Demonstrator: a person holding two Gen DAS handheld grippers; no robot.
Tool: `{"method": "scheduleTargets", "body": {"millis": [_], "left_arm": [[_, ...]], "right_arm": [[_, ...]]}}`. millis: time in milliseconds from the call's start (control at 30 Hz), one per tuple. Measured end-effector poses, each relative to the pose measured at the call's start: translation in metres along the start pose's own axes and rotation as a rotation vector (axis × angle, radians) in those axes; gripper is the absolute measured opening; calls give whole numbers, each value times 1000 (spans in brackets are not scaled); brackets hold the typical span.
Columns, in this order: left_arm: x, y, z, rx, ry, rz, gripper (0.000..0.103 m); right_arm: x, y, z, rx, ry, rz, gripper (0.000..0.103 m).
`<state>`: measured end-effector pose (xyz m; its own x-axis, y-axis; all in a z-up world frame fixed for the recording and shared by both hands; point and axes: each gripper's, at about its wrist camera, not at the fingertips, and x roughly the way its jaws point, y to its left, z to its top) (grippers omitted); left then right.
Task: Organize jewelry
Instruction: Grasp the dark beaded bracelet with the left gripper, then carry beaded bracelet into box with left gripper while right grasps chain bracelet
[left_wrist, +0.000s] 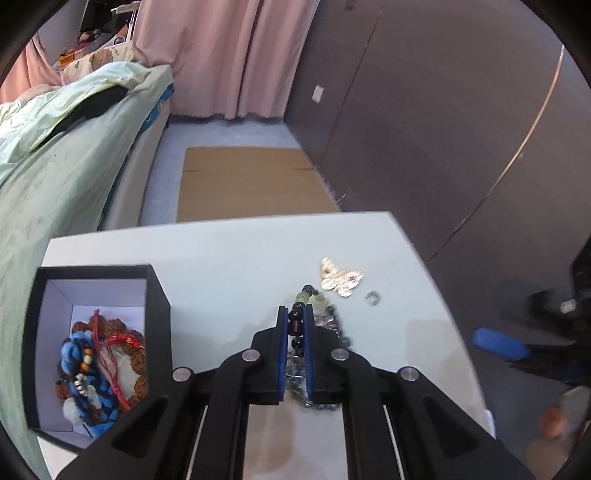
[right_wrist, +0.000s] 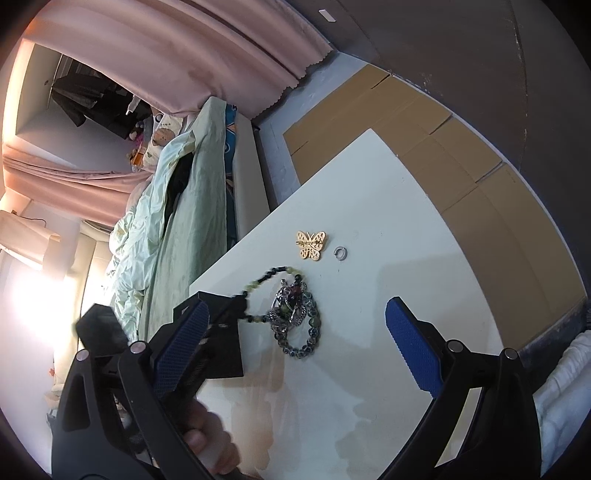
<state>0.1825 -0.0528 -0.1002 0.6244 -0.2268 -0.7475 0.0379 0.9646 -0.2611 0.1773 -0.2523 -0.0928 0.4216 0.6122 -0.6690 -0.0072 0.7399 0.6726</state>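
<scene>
My left gripper (left_wrist: 295, 314) is shut on a dark and green beaded bracelet (left_wrist: 295, 326), low over the white table (left_wrist: 229, 266). The bracelet (right_wrist: 275, 273) runs into a tangle of silver chains and beads (right_wrist: 295, 317). A gold butterfly brooch (left_wrist: 340, 278) and a small silver ring (left_wrist: 372, 297) lie just beyond; both show in the right wrist view, brooch (right_wrist: 311, 244) and ring (right_wrist: 339, 254). A black box (left_wrist: 157, 295) at the left holds blue, red and brown bracelets (left_wrist: 98, 362). My right gripper (right_wrist: 295, 328) is open and empty, near the tangle.
The table's far edge drops to a floor with flat cardboard (left_wrist: 251, 184). A bed with a green quilt (left_wrist: 55, 166) runs along the left. A dark wardrobe wall (left_wrist: 443, 129) stands on the right. Pink curtains (left_wrist: 221, 55) hang at the back.
</scene>
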Motion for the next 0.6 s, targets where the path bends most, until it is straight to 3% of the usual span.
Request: {"method": "scheduleTargets", "body": {"millis": [600], "left_arm": [[-81, 1, 6, -40, -123, -90, 5]], "right_arm": [[-4, 7, -13, -26, 5, -17, 96]]}}
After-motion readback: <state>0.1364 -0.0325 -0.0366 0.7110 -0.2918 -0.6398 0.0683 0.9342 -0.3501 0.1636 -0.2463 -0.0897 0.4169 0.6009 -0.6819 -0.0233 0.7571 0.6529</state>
